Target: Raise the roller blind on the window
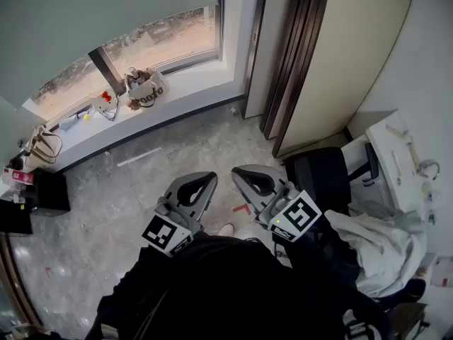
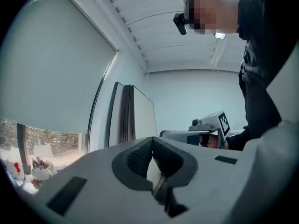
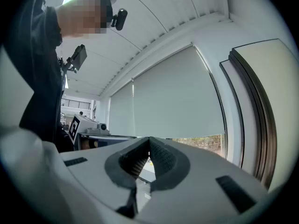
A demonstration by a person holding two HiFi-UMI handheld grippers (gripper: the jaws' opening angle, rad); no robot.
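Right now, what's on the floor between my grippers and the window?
In the head view, mostly bare floor, with one thin white strip lying near the window sill.

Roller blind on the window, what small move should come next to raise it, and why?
The blind covers most of the window, and the left tool and right tool are shut, empty and held back over the floor. So probably step closer and lift one tool toward the blind's lower edge.
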